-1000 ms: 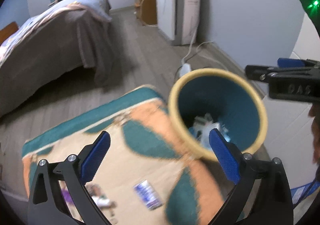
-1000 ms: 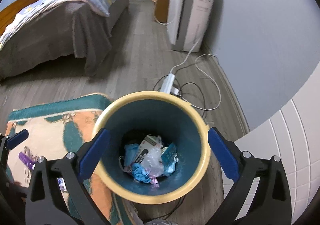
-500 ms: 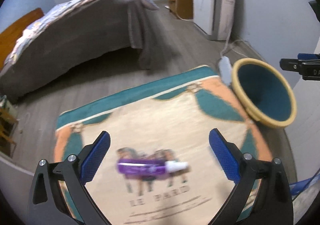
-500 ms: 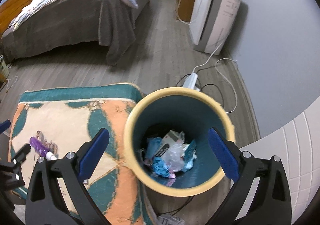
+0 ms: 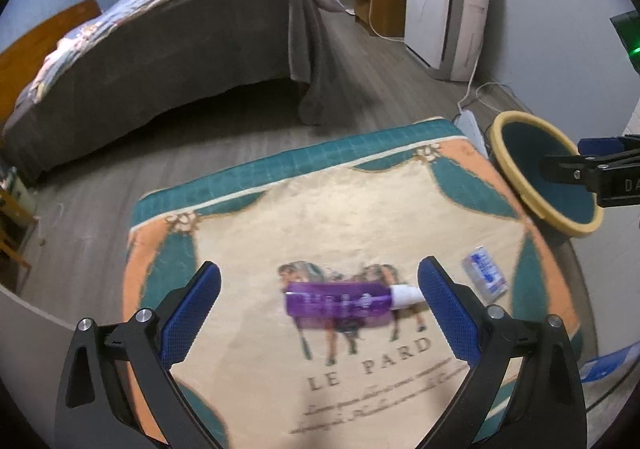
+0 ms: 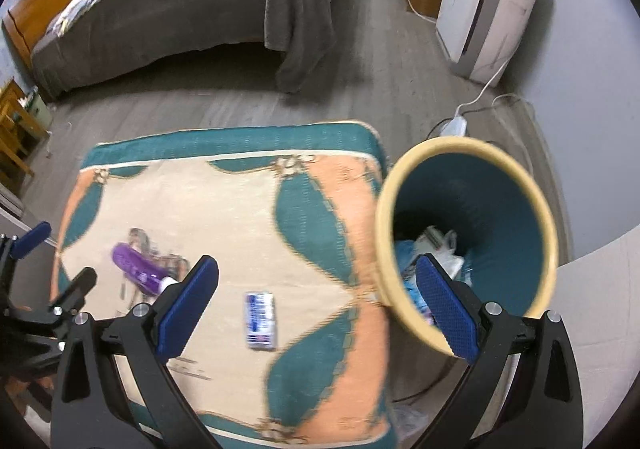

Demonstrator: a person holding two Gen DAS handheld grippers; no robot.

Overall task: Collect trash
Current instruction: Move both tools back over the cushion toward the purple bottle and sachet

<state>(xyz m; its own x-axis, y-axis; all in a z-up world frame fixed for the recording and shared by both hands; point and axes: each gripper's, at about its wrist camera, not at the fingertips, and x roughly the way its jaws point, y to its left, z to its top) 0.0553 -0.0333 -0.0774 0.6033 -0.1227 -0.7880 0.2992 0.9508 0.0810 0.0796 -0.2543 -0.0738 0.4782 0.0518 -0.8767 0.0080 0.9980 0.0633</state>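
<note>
The left gripper (image 5: 318,303) is hanging wide apart and empty with the purple tube (image 5: 338,304) lying between its fingers on the rug (image 5: 360,209), and it might be pinching rug fuzz or rolling the tube away, while the right gripper (image 6: 316,301), also wide apart, is holding nothing beside the bin (image 6: 548,217).

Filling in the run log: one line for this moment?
left gripper: open over purple tube | right gripper: open, empty | blue packet: on rug | bin: holds trash
</note>
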